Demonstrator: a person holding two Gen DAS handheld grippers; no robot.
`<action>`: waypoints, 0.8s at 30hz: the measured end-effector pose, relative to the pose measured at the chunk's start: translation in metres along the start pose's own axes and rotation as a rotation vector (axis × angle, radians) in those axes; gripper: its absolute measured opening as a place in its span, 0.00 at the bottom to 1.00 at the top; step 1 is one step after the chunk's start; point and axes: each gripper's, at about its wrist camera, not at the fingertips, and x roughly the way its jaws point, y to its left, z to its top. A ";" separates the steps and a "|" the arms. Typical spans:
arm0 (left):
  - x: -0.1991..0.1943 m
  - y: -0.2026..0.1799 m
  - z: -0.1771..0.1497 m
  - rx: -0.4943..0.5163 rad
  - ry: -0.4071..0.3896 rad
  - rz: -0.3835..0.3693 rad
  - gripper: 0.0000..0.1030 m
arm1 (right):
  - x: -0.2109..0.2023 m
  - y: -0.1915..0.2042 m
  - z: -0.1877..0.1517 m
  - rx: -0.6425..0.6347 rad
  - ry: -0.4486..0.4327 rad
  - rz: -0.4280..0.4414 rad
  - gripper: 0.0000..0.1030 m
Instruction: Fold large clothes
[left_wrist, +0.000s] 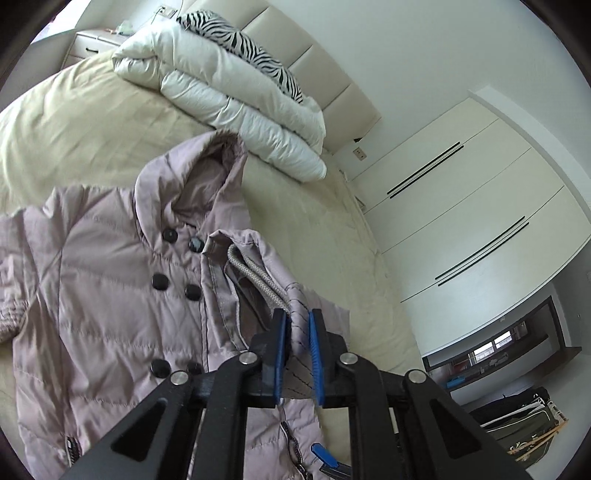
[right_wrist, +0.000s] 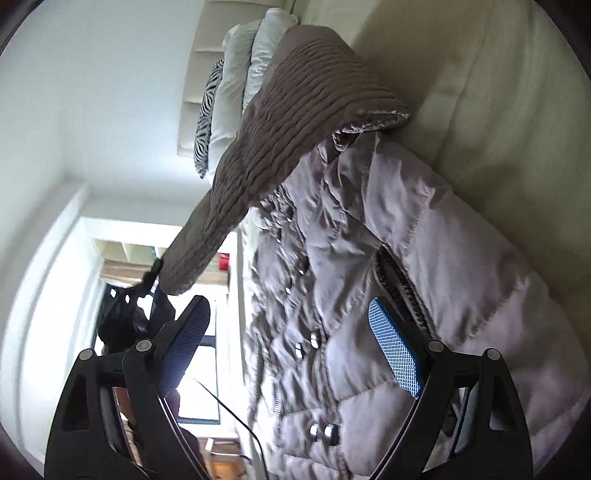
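Note:
A pale mauve quilted hooded jacket (left_wrist: 107, 280) with black buttons lies front-up on the cream bed (left_wrist: 66, 122). My left gripper (left_wrist: 297, 321) is shut on the jacket's sleeve (left_wrist: 273, 273) near the ribbed cuff and holds it lifted over the jacket's front. In the right wrist view the same jacket (right_wrist: 369, 258) fills the middle, with the lifted sleeve (right_wrist: 280, 140) stretched across above it. My right gripper (right_wrist: 291, 332) is open and empty, just above the jacket's front beside the pocket zip (right_wrist: 399, 284).
A folded white duvet (left_wrist: 229, 92) and a zebra-print pillow (left_wrist: 240, 40) lie at the head of the bed by the padded headboard. White wardrobes (left_wrist: 480, 206) stand beyond the bed's far edge. A dark bag (left_wrist: 517, 421) sits on the floor.

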 end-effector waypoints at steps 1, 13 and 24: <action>-0.009 -0.001 0.006 0.006 -0.015 -0.002 0.13 | 0.005 -0.002 0.004 0.050 -0.012 0.042 0.86; -0.063 0.004 0.057 0.019 -0.146 -0.020 0.13 | 0.103 -0.030 0.058 0.406 -0.154 0.159 0.86; -0.103 0.072 0.067 -0.083 -0.253 -0.009 0.13 | 0.120 -0.029 0.104 0.361 -0.259 0.142 0.88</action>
